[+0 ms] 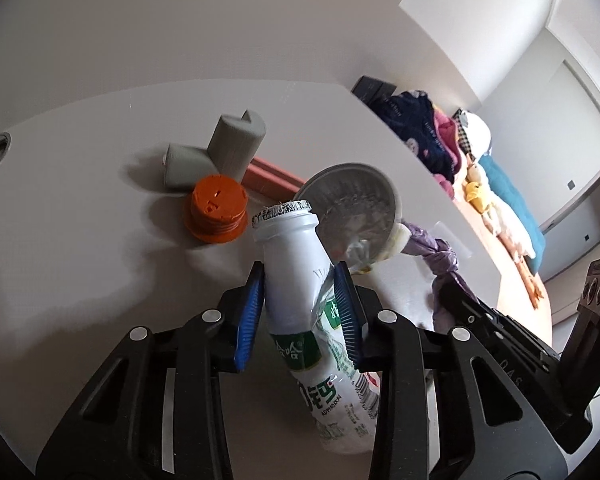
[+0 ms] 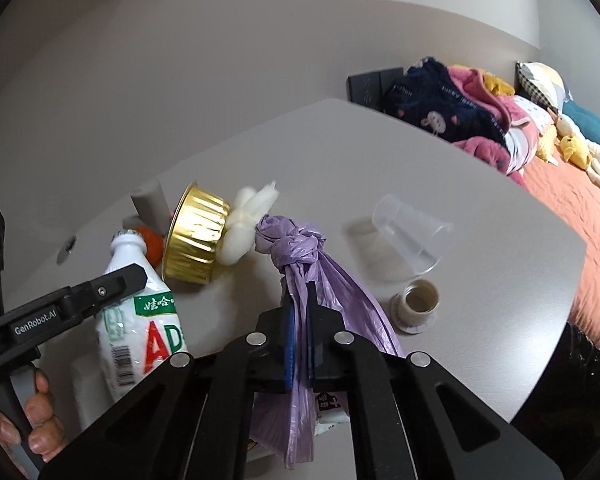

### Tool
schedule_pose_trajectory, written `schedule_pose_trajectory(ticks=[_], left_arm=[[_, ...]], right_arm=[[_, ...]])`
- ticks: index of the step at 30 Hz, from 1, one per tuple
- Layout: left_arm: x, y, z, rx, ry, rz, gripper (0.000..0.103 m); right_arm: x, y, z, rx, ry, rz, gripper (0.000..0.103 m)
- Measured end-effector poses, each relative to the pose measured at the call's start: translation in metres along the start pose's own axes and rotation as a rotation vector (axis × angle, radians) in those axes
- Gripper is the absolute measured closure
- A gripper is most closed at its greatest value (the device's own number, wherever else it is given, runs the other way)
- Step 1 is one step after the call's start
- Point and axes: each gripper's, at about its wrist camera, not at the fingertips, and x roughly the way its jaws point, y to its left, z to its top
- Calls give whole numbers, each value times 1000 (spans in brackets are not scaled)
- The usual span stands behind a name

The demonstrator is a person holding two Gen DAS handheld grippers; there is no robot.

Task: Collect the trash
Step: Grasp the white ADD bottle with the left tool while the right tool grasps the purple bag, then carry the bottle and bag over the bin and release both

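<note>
Bottle (image 1: 296,280) fills the left wrist view: a white drink bottle with a green label and a ragged foil rim, pinched at its crumpled waist between the blue pads (image 1: 249,316) of the left gripper (image 1: 300,308), its neck pointing forward past the fingertips and its base back between the arms. Ahead of the jaws, a foil bowl (image 1: 352,212) lies tipped with its mouth toward the camera; ahead and to their left sit an orange cap (image 1: 216,212) and grey foam corner pieces (image 1: 220,152) on the table (image 1: 80,220). To their right, the purple bag (image 1: 440,256) leads to the other gripper. In the right wrist view, the right gripper (image 2: 299,320) has its jaws pressed together on the bag's twisted neck (image 2: 300,280), the knot standing just beyond the fingertips and the loose plastic trailing back underneath. Ahead and left of these jaws the gold side of the foil bowl touches a white wad (image 2: 244,220); to the right, well apart, lie a clear cup (image 2: 408,236) on its side and a small grey cap (image 2: 418,304). Risks, as I judge them: the bag appears knotted, so the bottle has no visible way in unless it is opened; the dented, slick bottle could squirt out of the pads; swinging it could knock the bowl.
</note>
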Motion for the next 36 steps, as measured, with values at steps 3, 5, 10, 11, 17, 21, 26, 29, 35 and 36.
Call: schedule_pose_trajectory(ticks=[3,5,10,11,17,21,26,29,35,36], left_arm=[[-10,-2,1,5,-19,-15,69],[-18,-5,1,12,-34,-26,69],[-38,-16,3,36,-69,-53,69],[-41,-19,3,40,-75,-59,69],[-58,-38,1,78,-98,-90,69],[-66,-53,-5,115,-98,-112,69],[-72,-72,-15,156,-97,-134,69],[-73,-83,-21,175,-95,-151,69],[-77,-103,-32,218,-86,-181,69],[-77,-108,-34,228,-82,-186,69]], right_arm=[[-13,0,3,11,-26,2,98],[-22,0,4,18,-44,2,98],[-46,0,4,28,-80,2,98],[-52,-1,4,30,-89,2,98],[-83,-6,1,41,-131,-10,98],[-101,-14,-3,56,-157,-24,98],[-125,-28,-11,85,-185,-44,98],[-136,-37,-16,102,-195,-54,98],[-158,-52,-26,128,-218,-80,98],[-161,-54,-27,131,-221,-83,98]])
